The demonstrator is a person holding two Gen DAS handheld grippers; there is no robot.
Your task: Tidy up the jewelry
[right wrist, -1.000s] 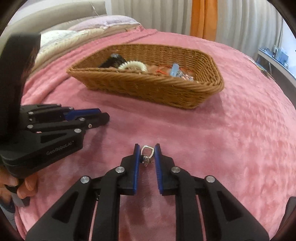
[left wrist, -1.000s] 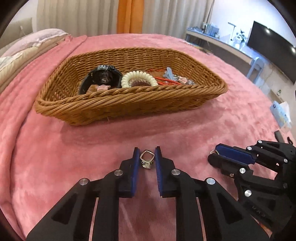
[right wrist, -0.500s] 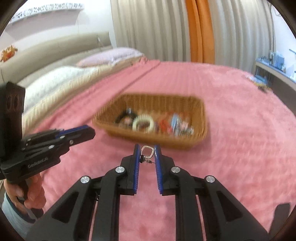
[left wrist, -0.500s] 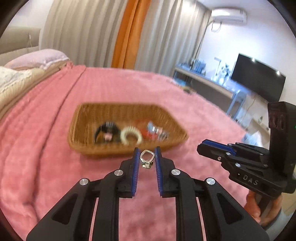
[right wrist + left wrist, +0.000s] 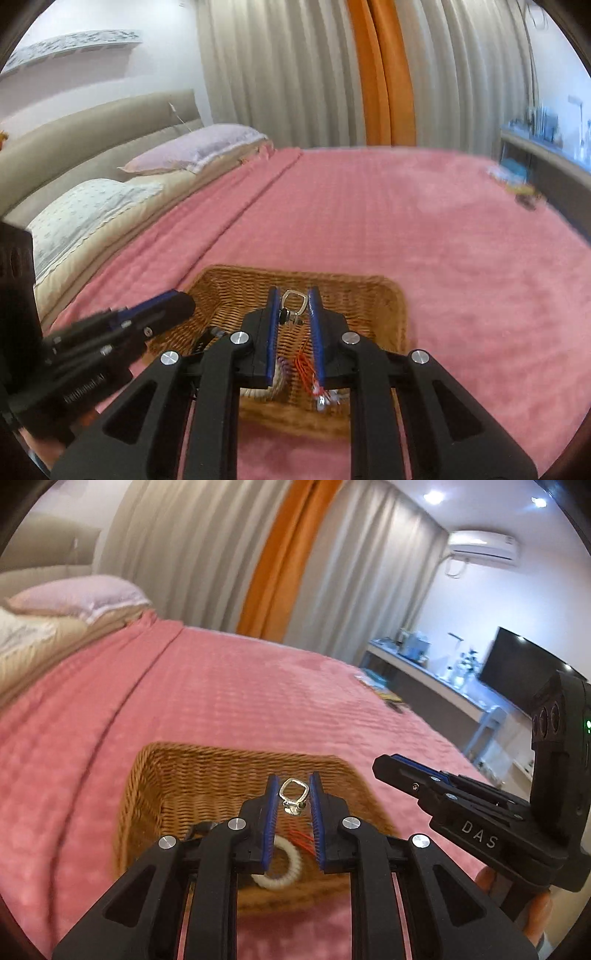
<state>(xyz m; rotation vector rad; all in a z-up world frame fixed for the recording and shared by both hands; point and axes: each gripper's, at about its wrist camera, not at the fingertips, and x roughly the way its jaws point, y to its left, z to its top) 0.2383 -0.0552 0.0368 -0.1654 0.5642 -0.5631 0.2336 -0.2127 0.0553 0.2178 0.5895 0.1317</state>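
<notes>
Left wrist view: our left gripper [image 5: 293,788] hangs over the wicker basket [image 5: 162,794], its jaws narrowed onto a small silver ring [image 5: 293,794] pinched between the blue pads. Below the jaws, inside the basket, we see a white coiled hair tie [image 5: 286,871] and a bit of red cord [image 5: 299,836]. At three o'clock our right gripper [image 5: 384,766] hovers just beside the basket's edge. In the right wrist view its jaws are likewise drawn nearly together on a second silver ring [image 5: 293,304], also above the basket [image 5: 369,295], with red cord [image 5: 304,365] beneath. The left gripper [image 5: 181,304] shows at nine o'clock. The basket sits on the pink bedspread [image 5: 406,221], pillows [image 5: 192,151] at ten o'clock.
</notes>
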